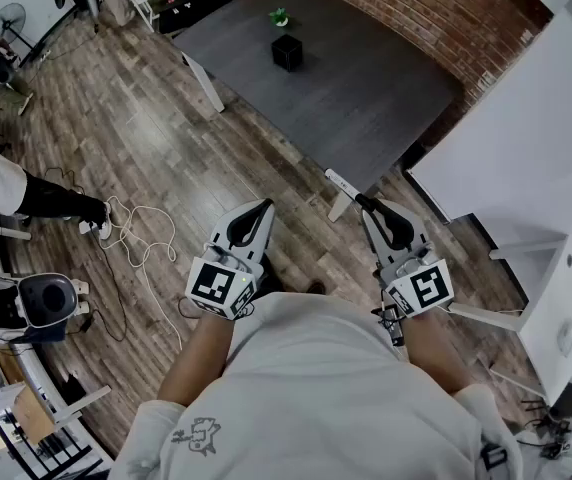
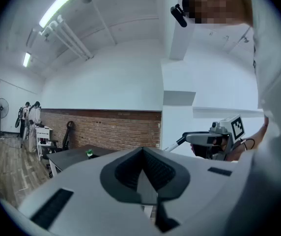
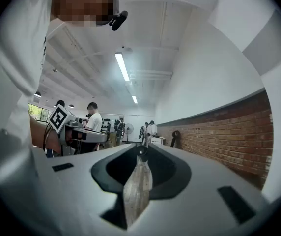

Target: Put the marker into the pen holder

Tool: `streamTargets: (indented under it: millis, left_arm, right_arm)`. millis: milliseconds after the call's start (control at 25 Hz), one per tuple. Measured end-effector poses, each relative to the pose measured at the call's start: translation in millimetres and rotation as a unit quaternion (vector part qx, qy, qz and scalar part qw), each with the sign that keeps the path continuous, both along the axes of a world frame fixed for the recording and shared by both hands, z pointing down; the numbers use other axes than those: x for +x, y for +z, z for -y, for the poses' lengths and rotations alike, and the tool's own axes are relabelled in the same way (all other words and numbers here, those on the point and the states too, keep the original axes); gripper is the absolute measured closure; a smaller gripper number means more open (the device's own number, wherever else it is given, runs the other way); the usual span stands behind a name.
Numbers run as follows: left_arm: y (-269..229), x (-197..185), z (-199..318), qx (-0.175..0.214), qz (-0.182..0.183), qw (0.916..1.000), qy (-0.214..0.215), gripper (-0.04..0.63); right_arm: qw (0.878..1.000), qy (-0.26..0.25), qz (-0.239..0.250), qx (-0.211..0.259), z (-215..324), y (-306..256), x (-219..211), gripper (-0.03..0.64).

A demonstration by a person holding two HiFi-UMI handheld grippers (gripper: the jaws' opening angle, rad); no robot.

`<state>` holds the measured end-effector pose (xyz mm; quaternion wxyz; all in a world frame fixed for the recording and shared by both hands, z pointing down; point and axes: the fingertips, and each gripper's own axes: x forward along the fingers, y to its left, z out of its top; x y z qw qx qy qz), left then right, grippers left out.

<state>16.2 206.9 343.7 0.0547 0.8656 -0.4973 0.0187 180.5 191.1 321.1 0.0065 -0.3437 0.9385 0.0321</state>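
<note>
The person is standing on the wooden floor [image 1: 146, 138] and is holding both arms out in front, low in the picture. The left gripper [image 1: 262, 208] and the right gripper [image 1: 369, 206] are pointing level, side by side with a gap between them, and both are aiming up the picture toward the counter [image 1: 366, 88]. Each gripper is gray plastic with black rubbery pads and is carrying a white cube with black square marks on it.

The left gripper's jaws are sitting together at the tips, and nothing is showing between them.

The right gripper's jaws are pinching the marker [image 1: 339, 179]. The marker is a thin white stick with a dark end by the jaws. It is sticking out of the jaw tips toward the upper left and is hanging over the floor, just in front of the near corner of the counter. In the right gripper view only its small round end is showing, right at the jaw tips.

The counter is dark gray, flat and smooth, and it is filling the top middle of the picture. The pen holder [image 1: 287, 52] is a small black box standing on it, well apart from the marker. A little green thing [image 1: 280, 16] is sitting just above it. A red brick wall [image 1: 436, 8] is running along the top right.
</note>
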Motion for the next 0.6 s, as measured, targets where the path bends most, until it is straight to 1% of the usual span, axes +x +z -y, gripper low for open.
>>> streamTargets:
  millis: [360,600]
  left_arm:
    - [6,-9,11,-0.004,0.0,1.0,0.0,0.584]
    - [8,-24,25,-0.003,-0.003,1.0,0.001,0.584]
  right_arm:
    - [1.0,-0.004,-0.004,0.0,12,3,-9,0.54]
    - [1.0,-0.007,-0.013,0.002,25,4,-26,0.54]
